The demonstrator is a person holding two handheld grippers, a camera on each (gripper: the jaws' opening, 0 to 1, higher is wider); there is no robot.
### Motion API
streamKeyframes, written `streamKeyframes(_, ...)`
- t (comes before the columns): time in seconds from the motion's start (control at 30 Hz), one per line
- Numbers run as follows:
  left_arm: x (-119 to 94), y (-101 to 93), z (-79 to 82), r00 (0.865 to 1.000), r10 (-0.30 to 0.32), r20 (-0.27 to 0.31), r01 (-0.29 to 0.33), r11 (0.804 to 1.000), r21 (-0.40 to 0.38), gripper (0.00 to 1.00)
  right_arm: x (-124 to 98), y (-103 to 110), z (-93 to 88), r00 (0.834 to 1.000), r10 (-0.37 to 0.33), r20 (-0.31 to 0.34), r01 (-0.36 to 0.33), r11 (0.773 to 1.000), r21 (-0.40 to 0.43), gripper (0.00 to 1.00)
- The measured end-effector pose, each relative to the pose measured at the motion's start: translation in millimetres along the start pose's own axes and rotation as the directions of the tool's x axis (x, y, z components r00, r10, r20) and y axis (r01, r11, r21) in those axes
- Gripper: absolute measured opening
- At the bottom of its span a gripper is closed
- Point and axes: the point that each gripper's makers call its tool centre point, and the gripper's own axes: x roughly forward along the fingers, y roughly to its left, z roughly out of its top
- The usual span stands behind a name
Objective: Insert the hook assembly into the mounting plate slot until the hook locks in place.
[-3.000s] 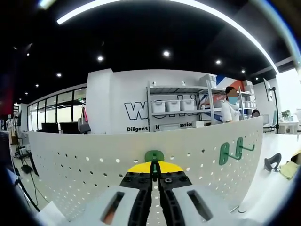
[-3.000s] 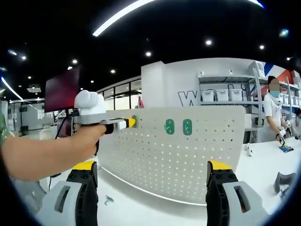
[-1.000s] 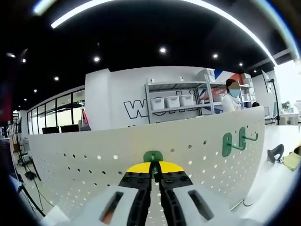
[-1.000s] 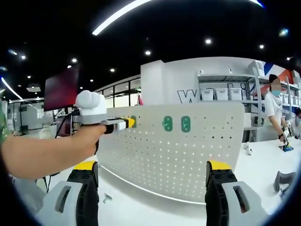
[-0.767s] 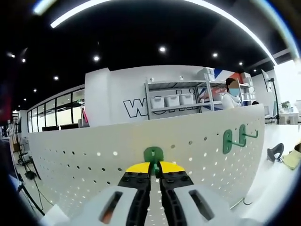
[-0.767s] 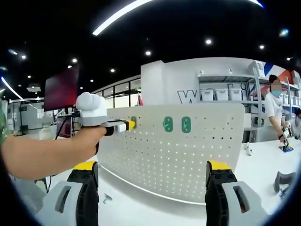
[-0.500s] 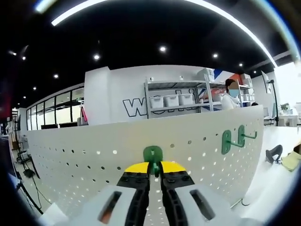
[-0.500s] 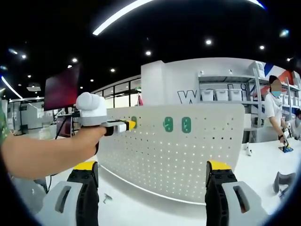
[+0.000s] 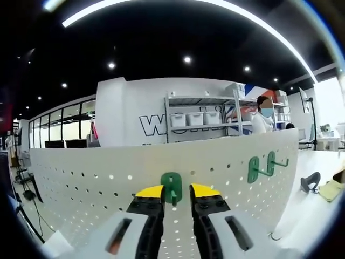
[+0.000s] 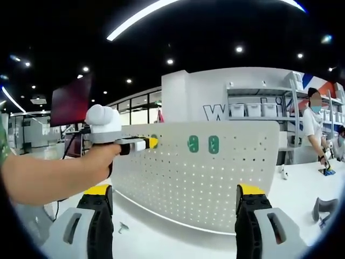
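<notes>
Left gripper view: the left tool (image 9: 172,195) is now standing with its jaws parted, whereas half a second ago they were pinching the green hook (image 9: 171,186). The hook is sitting on the white mounting plate (image 9: 81,178) between the yellow tips, apparently seated by itself; two more hooks (image 9: 260,167) are hanging at 3 o'clock.

Right gripper view: the right tool (image 10: 172,200) is idling with jaws wide apart over the surface (image 10: 161,237), gripping nothing. At 9 o'clock the left tool is meeting the plate. Judgement: insertion is probably finishing; locking is unconfirmed.
</notes>
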Motion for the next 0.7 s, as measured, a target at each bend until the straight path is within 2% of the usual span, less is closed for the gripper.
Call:
streamKeyframes(0.2, -1.7, -4.3, 0.9, 1.0, -0.023, 0.004, 0.023, 1.0, -0.015, 0.29, 0.0, 1.0, 1.2, 1.0, 0.0, 0.004, 0.0, 1.0, -0.001, 0.97)
streamKeyframes(0.7, -8.6, -9.4, 3.1, 0.998, -0.063, 0.009, 0.063, 0.997, -0.051, 0.41, 0.5, 5.5, 4.4, 1.0, 0.006, 0.012, -0.006, 1.0, -0.006, 0.97)
